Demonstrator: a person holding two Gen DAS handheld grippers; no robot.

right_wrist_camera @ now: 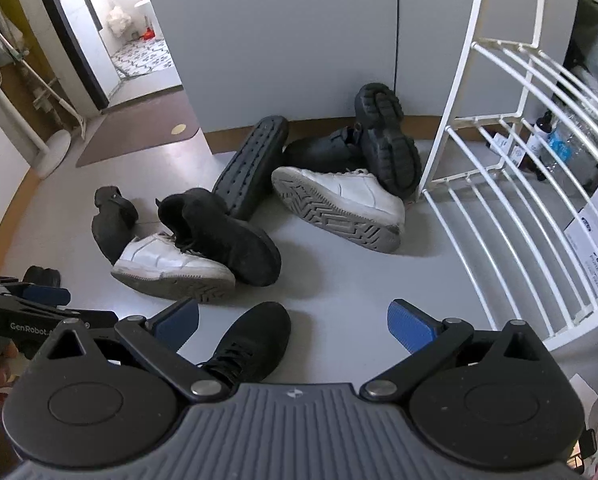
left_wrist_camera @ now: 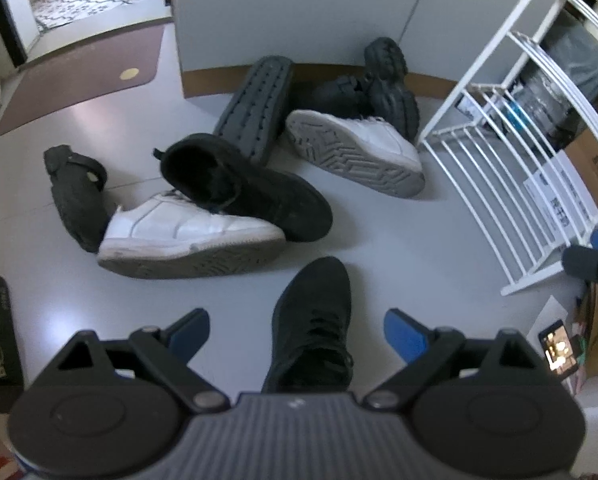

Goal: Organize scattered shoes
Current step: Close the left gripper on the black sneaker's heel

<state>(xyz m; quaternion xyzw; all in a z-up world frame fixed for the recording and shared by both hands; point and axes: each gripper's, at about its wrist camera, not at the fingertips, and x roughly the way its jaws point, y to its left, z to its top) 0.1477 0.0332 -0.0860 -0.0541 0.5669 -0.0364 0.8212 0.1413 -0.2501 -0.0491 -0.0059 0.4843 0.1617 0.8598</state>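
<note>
Several shoes lie scattered on the grey floor by a wall. Nearest is a black lace-up sneaker (left_wrist_camera: pixel 313 312) (right_wrist_camera: pixel 259 336), upright, below and between the fingers of my open left gripper (left_wrist_camera: pixel 297 330), untouched. My right gripper (right_wrist_camera: pixel 293 324) hangs open just right of that sneaker, holding nothing. Further off, a white sneaker (left_wrist_camera: pixel 179 232) (right_wrist_camera: pixel 167 262) lies on its side with a black shoe (left_wrist_camera: pixel 251 192) (right_wrist_camera: pixel 231 236) on top. Behind them are a black sandal (left_wrist_camera: pixel 75 196), a dark slipper sole-up (left_wrist_camera: pixel 255 108), a second white sneaker (left_wrist_camera: pixel 359 148) (right_wrist_camera: pixel 339 200) and a chunky black shoe (left_wrist_camera: pixel 391 80).
A white wire shoe rack (left_wrist_camera: pixel 511 152) (right_wrist_camera: pixel 511 208) stands at the right, its low shelves bare. Boxes and bottles sit behind it. A phone (left_wrist_camera: pixel 559 350) lies on paper at the right. A brown mat (left_wrist_camera: pixel 83 76) lies before a doorway at the far left.
</note>
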